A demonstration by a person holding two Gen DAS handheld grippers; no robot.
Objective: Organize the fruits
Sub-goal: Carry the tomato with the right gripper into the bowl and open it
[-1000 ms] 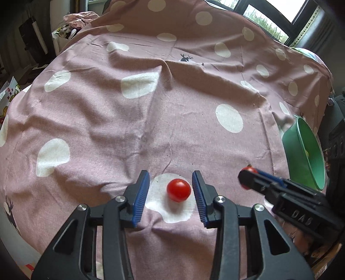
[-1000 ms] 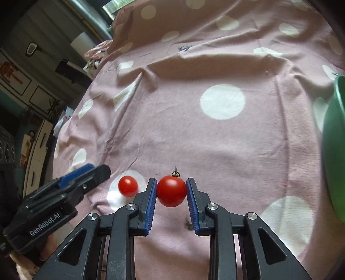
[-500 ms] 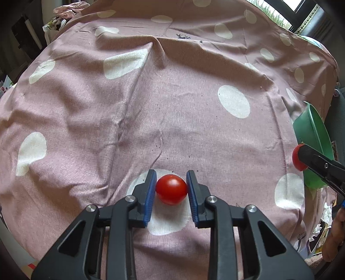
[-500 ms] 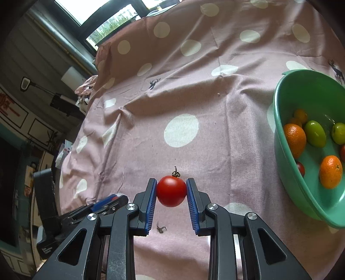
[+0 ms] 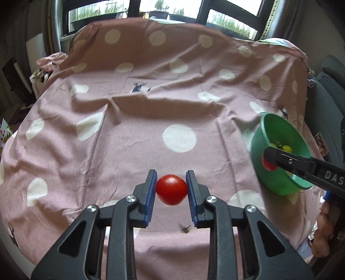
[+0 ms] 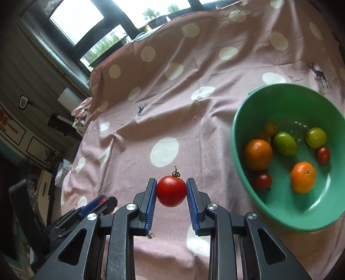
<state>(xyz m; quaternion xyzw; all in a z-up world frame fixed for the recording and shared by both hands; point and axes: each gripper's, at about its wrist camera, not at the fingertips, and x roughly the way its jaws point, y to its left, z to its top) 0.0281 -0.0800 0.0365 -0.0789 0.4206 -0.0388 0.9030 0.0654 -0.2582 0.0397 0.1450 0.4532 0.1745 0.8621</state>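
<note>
Tomatoes: two, one in each tongs, both lifted clear of the pink spotted cloth [image 5: 133, 150] that covers the bench.

Room: the cloth lies bare and wrinkled across its whole middle and far side. Far edge rises in a draped fold below the windows [image 5: 101, 13]. Left edge drops away toward clutter on the floor. On the right a green bowl [image 6: 241, 150] sits on the cloth near its right edge; a grey chair [image 5: 330, 90] stands just beyond.

Bowl contents, right wrist view: two oranges [image 6: 258, 154], two green fruits [image 6: 284, 143], small red tomatoes [image 6: 262, 182], something yellowish at the back, too small to name.

Left tongs [image 5: 171, 189]: blue pads pinched on a smooth red tomato [image 5: 171, 189], narrow gap, fruit filling it.

Right tongs [image 6: 171, 190]: pads clamped on a red stemmed tomato [image 6: 171, 190], dried stalk pointing up. In the left wrist view these tongs reach over the bowl's near rim. A person's fingers [image 5: 322, 232] show at the lower right.
</note>
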